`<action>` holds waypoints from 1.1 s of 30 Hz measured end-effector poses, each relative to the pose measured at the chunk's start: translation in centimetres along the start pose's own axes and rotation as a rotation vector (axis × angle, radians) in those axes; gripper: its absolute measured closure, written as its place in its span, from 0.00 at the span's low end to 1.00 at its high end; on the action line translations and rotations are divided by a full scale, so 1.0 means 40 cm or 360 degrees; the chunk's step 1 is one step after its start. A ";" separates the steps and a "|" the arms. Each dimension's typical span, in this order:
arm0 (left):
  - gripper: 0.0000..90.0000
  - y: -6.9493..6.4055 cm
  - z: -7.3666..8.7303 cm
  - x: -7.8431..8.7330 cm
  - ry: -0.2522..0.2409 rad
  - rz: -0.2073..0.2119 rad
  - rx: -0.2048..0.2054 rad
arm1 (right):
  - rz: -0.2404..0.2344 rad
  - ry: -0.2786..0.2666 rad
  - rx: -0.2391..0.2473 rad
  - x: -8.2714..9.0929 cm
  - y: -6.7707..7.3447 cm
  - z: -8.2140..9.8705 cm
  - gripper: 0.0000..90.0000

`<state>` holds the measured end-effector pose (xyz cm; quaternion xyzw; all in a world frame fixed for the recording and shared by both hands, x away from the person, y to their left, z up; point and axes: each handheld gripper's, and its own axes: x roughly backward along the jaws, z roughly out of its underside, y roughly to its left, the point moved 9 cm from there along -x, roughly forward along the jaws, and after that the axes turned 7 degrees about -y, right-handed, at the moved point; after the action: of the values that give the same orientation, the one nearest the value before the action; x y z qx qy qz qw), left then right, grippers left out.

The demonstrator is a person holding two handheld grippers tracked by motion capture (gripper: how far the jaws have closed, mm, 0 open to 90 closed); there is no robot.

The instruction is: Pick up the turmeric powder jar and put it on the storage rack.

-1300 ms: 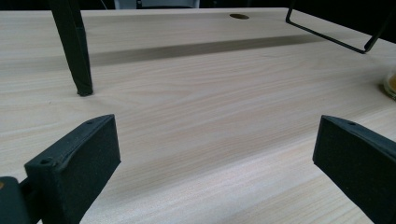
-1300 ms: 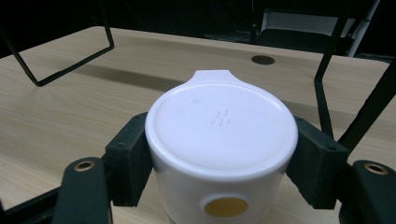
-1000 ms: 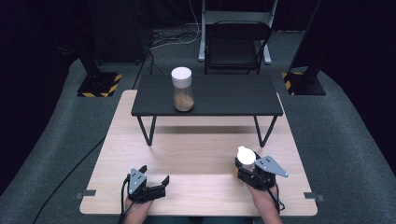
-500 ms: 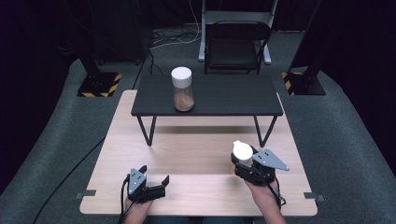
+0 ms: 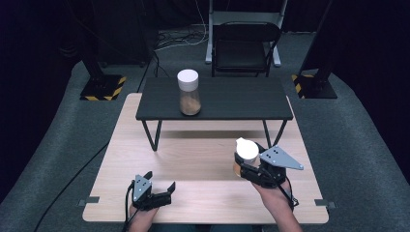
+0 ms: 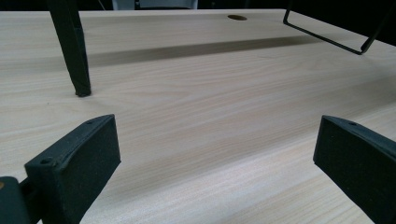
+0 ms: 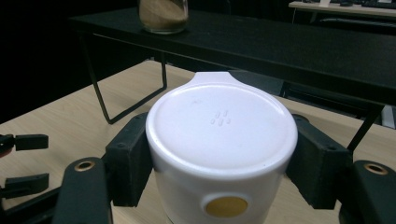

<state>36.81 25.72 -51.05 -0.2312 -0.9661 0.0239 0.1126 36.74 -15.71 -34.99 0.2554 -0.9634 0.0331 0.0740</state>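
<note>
The right tongs point(image 5: 247, 163) are clenched on a white-lidded container point(image 5: 246, 151), one black jaw pressed against each side of the lid. In the right gripper view the container point(image 7: 222, 140) sits upright between the jaws; its lid has a small pouring tab at the far edge, and a round amber spot shows on the front wall below the lid. The high view places this container above the right half of the light wooden worktop point(image 5: 193, 159), in front of the black riser shelf point(image 5: 232, 99). Whether the container's base touches the worktop cannot be determined, as the tongs and hand hide it.

The left tongs point(image 5: 159, 186) rest low at the near left part of the worktop, released, with the jaws spread wide and nothing between them. In the left gripper view the two black pads point(image 6: 77, 158) frame bare wood grain, with one shelf leg point(image 6: 72, 46) standing on the worktop ahead.

A second jar point(image 5: 188, 92), clear with a white lid and partly filled with brown granular material, stands upright on the left half of the black riser shelf, well apart from both tongs. Its lower part appears at the top of the right gripper view point(image 7: 163, 14).

A black chair point(image 5: 244, 46) stands on the grey floor beyond the shelf.
</note>
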 end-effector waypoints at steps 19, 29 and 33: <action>0.00 0.000 0.002 0.002 -0.0013 -0.0013 0.0010 | -0.0085 -0.0045 0.0042 -0.026 0.025 -0.116 0.33; 0.00 0.001 0.004 0.004 -0.0030 -0.0009 0.0020 | -0.0036 -0.0083 0.0034 -0.058 0.011 -0.176 0.33; 0.00 0.001 0.004 0.005 -0.0030 -0.0007 0.0014 | 0.0004 -0.0094 0.0058 -0.073 0.006 -0.204 0.33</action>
<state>36.63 25.83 -51.16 -0.2283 -0.9675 0.0302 0.1047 40.15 -13.23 -27.41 0.2563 -0.9648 0.0433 0.0409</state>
